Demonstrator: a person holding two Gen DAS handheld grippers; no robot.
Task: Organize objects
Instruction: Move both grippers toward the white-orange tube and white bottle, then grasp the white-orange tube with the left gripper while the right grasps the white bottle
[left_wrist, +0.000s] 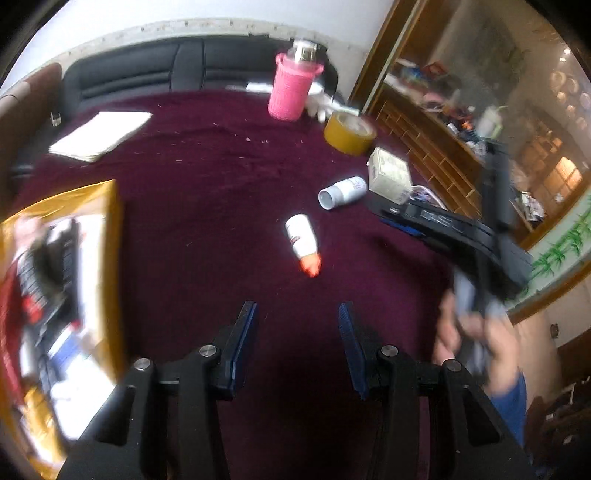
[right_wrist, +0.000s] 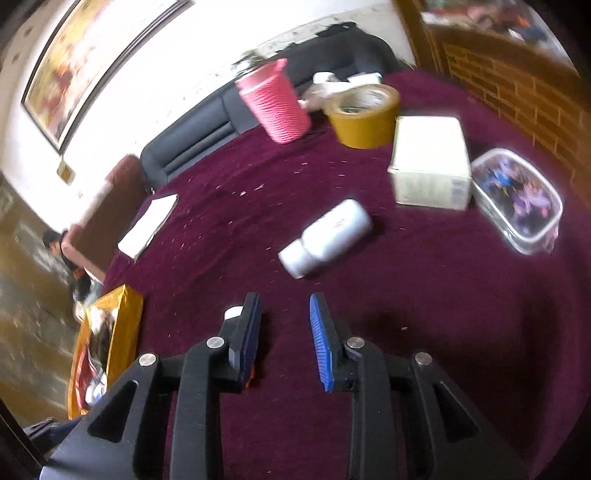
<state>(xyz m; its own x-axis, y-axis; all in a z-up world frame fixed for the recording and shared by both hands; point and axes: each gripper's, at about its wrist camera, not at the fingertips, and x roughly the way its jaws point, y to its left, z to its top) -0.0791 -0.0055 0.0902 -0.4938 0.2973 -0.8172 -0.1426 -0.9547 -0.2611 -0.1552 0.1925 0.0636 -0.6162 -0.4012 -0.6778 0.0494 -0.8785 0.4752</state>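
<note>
White plastic bottle (right_wrist: 325, 236): seen lying on its side on the plush maroon tablecloth (right_wrist: 424, 314), at 12 o'clock from the right gripper (right_wrist: 284, 317), apart from it.
Orange-capped white bottle (left_wrist: 303, 242): lying at 12 o'clock from the left gripper (left_wrist: 297, 314).
Left gripper: jaws parted, nothing between.
Right gripper: jaws narrowly parted, nothing held.
Surroundings: ribbed pink cup (right_wrist: 275, 101), yellow tape roll (right_wrist: 364, 114), pale cardboard box (right_wrist: 428, 162), clear lidded tub (right_wrist: 517, 199).

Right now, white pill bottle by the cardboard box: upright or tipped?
Tipped. The white pill bottle lies on its side on the maroon cloth, cap end toward the camera.
</note>
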